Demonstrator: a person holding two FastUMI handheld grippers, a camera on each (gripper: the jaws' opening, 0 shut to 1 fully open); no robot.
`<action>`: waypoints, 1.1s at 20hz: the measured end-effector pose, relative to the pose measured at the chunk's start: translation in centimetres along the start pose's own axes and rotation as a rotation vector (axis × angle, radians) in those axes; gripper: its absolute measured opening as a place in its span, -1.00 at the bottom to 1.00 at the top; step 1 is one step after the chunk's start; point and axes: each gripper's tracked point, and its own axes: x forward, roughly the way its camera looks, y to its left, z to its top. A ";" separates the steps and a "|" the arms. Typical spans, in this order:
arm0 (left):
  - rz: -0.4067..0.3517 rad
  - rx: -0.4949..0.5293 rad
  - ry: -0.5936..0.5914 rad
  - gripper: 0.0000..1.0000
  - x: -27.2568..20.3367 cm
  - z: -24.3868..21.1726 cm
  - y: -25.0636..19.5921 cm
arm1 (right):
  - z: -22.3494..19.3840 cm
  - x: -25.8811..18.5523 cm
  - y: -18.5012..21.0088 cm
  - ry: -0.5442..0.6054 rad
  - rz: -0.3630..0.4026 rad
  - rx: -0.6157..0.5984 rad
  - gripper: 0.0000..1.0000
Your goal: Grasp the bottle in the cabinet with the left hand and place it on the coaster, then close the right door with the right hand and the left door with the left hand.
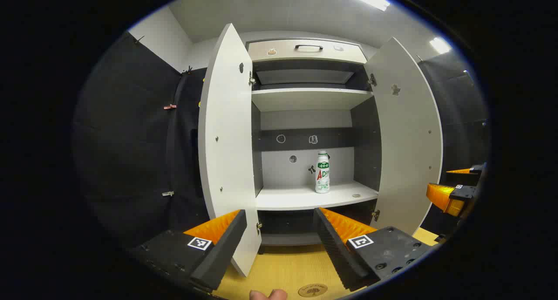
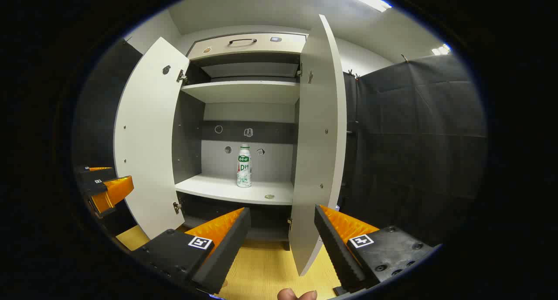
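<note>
Plainly, both grippers' jaws gape wide — nothing held.

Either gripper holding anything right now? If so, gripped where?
Nothing is held. The left gripper and the right gripper are both open and empty, short of the cabinet; the white plastic bottle with a green label stands untouched on the shelf.

Cabinet (image 1: 305, 99): smooth matt board, pale doors (image 1: 226, 138) and shelves, darker matt inner walls. Hinges (image 1: 251, 79): bright metal. Drawer handle (image 1: 308, 47): dark, looks metal. Bottle (image 1: 322, 172): white plastic, slightly glossy, printed label. Table (image 1: 287, 265): light wood grain, smooth. Coaster (image 1: 312, 290): looks wooden. Booth wall (image 2: 414, 151): matt black cloth, creased.
</note>
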 end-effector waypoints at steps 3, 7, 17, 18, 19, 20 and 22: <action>0.003 -0.006 0.000 0.95 -0.1 -0.1 0.0 | 0.0 0.0 0.1 -0.002 0.003 -0.002 0.95; 0.004 -0.003 0.001 0.96 -0.2 -0.1 0.0 | 0.1 -0.1 0.2 -0.005 0.007 -0.002 0.95; 0.002 0.004 -0.007 0.96 -0.5 0.0 0.1 | 0.7 0.0 0.3 -0.040 -0.010 -0.019 0.96; 0.001 0.003 -0.006 0.96 -0.5 0.1 0.1 | 0.7 -0.2 0.4 -0.040 -0.001 -0.017 0.95; -0.001 0.001 -0.006 0.96 -0.4 0.1 0.0 | 0.6 -0.3 0.6 -0.031 0.008 -0.008 0.96; -0.007 -0.001 -0.005 0.96 -0.3 0.1 -0.3 | 0.6 -0.5 0.6 -0.022 0.018 0.008 0.95; -0.028 -0.010 -0.007 0.96 0.1 0.3 -1.0 | 0.7 -0.8 0.9 -0.016 0.040 0.036 0.96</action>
